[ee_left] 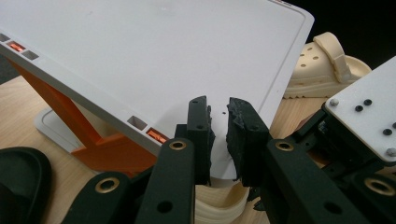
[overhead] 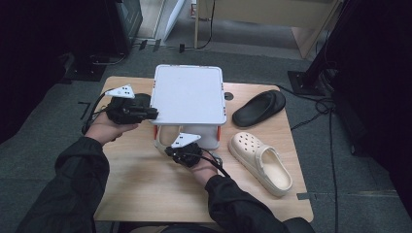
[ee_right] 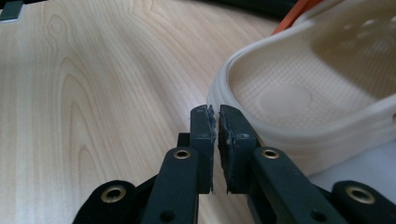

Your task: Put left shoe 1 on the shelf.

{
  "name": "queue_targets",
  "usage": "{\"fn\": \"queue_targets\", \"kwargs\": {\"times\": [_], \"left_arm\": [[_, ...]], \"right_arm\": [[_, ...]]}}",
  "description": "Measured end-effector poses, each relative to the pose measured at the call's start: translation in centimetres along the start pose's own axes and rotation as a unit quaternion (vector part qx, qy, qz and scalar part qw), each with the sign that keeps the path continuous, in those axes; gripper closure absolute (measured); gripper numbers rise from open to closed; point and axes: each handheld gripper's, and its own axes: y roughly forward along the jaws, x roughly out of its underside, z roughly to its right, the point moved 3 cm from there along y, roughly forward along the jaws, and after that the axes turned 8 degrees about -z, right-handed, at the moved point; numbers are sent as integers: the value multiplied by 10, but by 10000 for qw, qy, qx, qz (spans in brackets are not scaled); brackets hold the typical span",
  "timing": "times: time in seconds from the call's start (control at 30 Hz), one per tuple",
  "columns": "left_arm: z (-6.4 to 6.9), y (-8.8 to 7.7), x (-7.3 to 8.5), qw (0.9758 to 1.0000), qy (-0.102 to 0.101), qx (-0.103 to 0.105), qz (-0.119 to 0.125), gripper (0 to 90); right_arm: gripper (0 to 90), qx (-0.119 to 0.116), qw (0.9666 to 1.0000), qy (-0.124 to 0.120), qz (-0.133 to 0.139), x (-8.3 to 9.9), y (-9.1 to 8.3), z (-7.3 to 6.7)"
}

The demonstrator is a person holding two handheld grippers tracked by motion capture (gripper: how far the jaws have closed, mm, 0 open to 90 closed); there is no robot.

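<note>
Dark sleeves at the near edge; both tongs work at a shoe rack, one clog stowed.
Nearest the sleeves, the right gripper stands with its jaws a narrow slit apart and nothing between them, just beside the heel rim of the cream perforated foam clog. That clog sits on the lower tier, so I judge it freshly placed and let go. Further in, the left gripper has its jaws drawn almost together against the near corner of the white two-tier plastic rack with orange struts, gripping nothing I can make out; it is probably steadying the rack. On the pale wooden table, to the right, the matching cream clog lies loose, presumably next. Beyond it lies a black slipper.
</note>
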Motion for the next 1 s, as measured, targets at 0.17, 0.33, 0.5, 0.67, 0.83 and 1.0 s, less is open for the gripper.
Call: {"fn": "queue_targets", "kwargs": {"times": [0.17,0.33,0.5,0.67,0.83,1.0], "left_arm": [[2,0,0,9999,-93,-67,29,780],[3,1,0,9995,-282,-95,58,780],[4,0,0,9995,-315,-79,27,764],[5,-1,3,9991,-384,92,137,708],[13,-12,4,9983,-423,84,391,633],[25,-20,11,9986,-369,6,373,601]], "right_arm": [[829,-192,9997,109,97,7,-13,0],[808,-326,9990,266,157,18,-30,1],[771,-445,9978,465,162,26,-44,4],[734,-540,9959,705,151,32,-61,9],[695,-536,9954,773,163,38,-83,15],[676,-324,9963,786,141,48,-108,26]]}}
